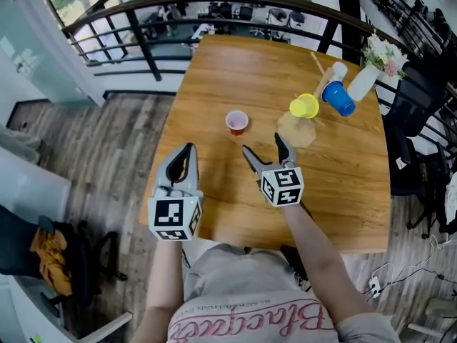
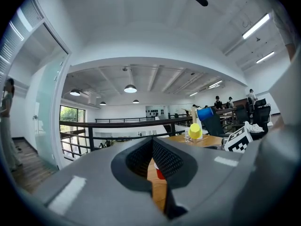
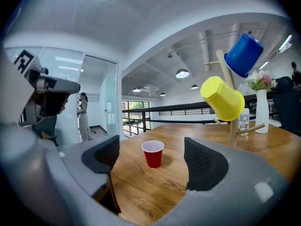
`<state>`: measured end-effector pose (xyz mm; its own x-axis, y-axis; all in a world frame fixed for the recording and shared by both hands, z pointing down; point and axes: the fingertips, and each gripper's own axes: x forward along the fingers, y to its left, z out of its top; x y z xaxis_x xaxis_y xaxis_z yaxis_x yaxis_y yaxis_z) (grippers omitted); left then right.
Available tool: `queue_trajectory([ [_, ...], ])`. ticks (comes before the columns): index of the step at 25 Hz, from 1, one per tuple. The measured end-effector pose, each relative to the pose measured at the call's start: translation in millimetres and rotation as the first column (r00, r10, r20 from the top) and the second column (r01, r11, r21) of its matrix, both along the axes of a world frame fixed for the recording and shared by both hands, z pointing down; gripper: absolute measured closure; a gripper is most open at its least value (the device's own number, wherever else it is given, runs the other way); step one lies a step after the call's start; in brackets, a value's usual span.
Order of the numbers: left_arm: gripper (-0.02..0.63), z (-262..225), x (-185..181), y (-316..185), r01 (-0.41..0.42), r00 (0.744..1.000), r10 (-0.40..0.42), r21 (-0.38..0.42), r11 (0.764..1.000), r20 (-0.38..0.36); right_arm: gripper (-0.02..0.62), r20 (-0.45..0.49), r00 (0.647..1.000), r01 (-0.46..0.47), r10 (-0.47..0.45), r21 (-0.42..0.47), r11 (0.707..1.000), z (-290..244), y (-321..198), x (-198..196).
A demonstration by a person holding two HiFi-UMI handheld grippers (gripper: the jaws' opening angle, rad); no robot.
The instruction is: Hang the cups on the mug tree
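A red cup (image 1: 236,121) stands upright on the wooden table (image 1: 235,70), mouth up; it is also the red cup (image 3: 153,153) straight ahead between the open jaws in the right gripper view. The wooden mug tree (image 1: 311,113) stands to its right with a yellow cup (image 1: 304,106) and a blue cup (image 1: 338,98) hanging on its pegs. My right gripper (image 1: 265,151) is open and empty, a short way in front of the red cup. My left gripper (image 1: 184,157) is shut and empty, near the table's front left edge. In the left gripper view a sliver of the red cup (image 2: 160,173) shows past the closed jaws.
A white vase with flowers (image 1: 373,68) stands at the table's far right corner. A black railing (image 1: 143,41) runs behind the table. Office chairs (image 1: 414,156) stand to the right. A person (image 3: 83,117) stands far off in the right gripper view.
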<state>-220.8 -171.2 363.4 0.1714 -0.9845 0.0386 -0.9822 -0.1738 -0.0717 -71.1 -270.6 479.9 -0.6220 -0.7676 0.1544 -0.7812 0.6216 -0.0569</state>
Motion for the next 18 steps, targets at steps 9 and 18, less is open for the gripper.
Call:
queue_trajectory([
  [9, 0.595, 25.5, -8.2, -12.6, -0.009, 1.000, 0.008, -0.026, 1.000, -0.022, 0.174, -0.153, 0.988, 0.011, -0.023, -0.080, 0.997, 56.5, -31.6, -42.8],
  [18, 0.595, 34.8, -13.3, -24.4, -0.051, 0.997, 0.052, -0.017, 0.999, 0.061, 0.201, -0.254, 0.967, -0.026, -0.031, -0.216, 0.976, 109.4, -61.9, -57.1],
])
